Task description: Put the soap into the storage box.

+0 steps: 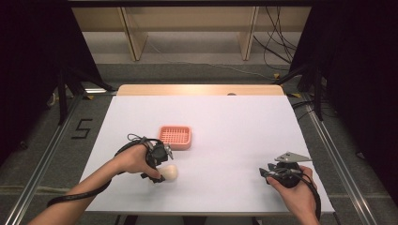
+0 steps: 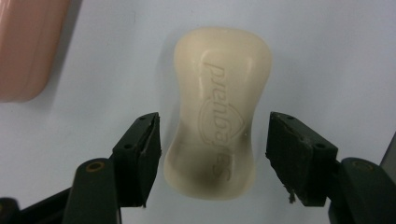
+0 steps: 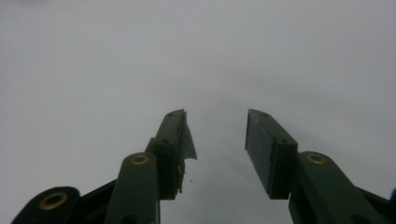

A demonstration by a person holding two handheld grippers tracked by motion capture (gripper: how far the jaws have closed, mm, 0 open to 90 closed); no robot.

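Bare forearms, no sleeves. Each hand grips a black gripper trailing a black cable; the right gripper (image 1: pixel 264 172) carries a grey 3-cornered plate. Dark fingers (image 3: pixel 271 151) show brass-coloured screws.

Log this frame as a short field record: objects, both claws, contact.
surface: white table top
object 1: cream, waisted bar of soap with embossed lettering, lying flat
object 2: pink plastic soap tray with a gridded floor, just beyond the soap, nothing in it
left claw: open, jaws either side of the soap's narrow waist, small gaps on both sides
right claw: open, nothing between the jaws, over bare table
contact: none visible
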